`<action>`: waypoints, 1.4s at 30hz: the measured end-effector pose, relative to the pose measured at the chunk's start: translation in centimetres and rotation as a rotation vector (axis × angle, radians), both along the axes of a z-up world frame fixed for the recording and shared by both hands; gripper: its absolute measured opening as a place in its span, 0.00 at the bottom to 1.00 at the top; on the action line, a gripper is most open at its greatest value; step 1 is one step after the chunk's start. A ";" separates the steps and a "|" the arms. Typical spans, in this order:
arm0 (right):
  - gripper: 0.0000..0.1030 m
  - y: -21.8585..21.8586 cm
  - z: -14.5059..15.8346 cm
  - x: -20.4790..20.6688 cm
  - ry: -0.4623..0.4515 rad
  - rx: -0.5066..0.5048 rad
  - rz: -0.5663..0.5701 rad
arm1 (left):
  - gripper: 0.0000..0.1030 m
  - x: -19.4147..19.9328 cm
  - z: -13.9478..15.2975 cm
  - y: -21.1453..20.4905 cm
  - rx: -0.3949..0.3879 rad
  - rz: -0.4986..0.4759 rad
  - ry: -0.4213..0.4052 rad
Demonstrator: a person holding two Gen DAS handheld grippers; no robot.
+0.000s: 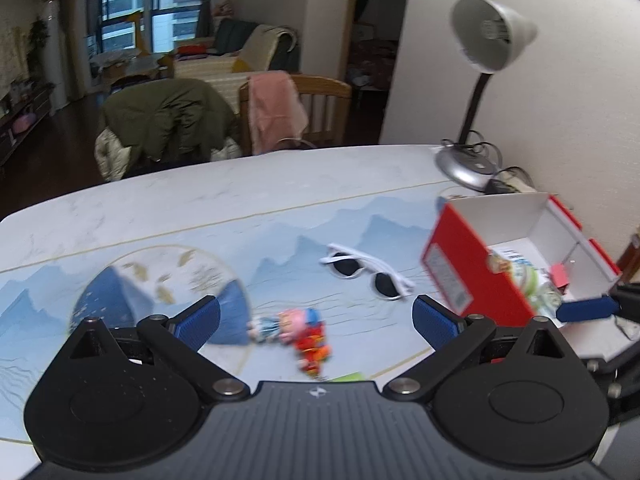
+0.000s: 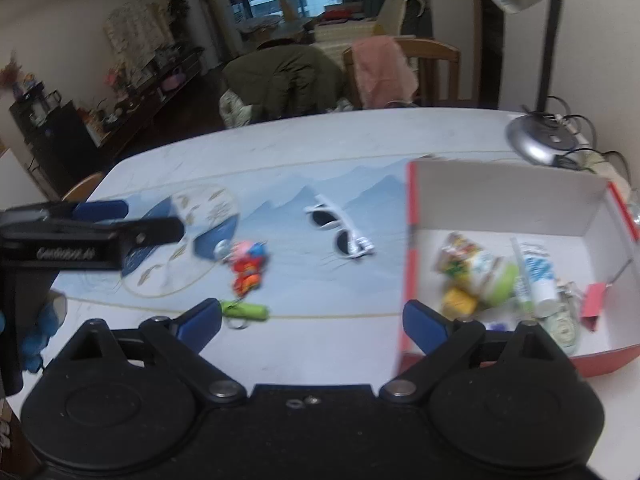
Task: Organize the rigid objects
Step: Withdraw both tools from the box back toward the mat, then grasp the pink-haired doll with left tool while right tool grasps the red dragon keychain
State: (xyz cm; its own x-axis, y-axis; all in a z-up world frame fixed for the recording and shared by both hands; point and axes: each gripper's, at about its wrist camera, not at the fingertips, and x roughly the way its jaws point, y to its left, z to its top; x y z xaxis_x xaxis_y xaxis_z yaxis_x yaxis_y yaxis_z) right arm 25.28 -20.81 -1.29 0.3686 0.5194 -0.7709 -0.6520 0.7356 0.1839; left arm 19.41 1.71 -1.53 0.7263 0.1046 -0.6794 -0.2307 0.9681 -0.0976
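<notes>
On the left, the left gripper (image 1: 316, 318) has its blue ribbed fingers (image 1: 198, 320) spread wide with nothing between them. It hovers over the tabletop (image 1: 200, 196), which is covered by a smooth pale mat printed with blue mountains. Just ahead of the gap and a little below it lies a small, bright plastic toy figure (image 1: 294, 330) in pink, blue and red, blurred in this view. Beyond it, toward the right finger, rest white-framed sunglasses (image 1: 366, 272) with dark oval lenses, folded arms down on the mat.

Farther right, the right gripper (image 2: 312, 320) also has its fingers (image 2: 202, 320) wide apart and empty. A green cylindrical tag on a metal ring (image 2: 244, 311) lies just ahead of its left finger, joined to the toy figure. The right finger sits beside the near left corner of a red cardboard box (image 2: 412, 216) with a white interior, already containing a green-and-white pouch (image 2: 486, 274), a white tube (image 2: 538, 276) and a red binder clip (image 2: 594, 306). A grey desk lamp (image 1: 466, 164) stands behind the box.
</notes>
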 end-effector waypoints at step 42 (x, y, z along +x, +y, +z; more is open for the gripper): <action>0.66 14.9 -11.0 2.0 0.006 -0.112 -0.024 | 1.00 10.5 -12.7 6.5 -0.166 -0.051 0.224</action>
State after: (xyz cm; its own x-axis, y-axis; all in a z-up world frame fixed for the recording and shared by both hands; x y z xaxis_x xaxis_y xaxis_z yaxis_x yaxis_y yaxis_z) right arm 27.28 -5.87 -12.32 0.3749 0.4211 -0.8259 -0.6334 0.7669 0.1035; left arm 29.86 8.20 -14.19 0.5579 -0.0547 -0.8281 -0.2155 0.9540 -0.2082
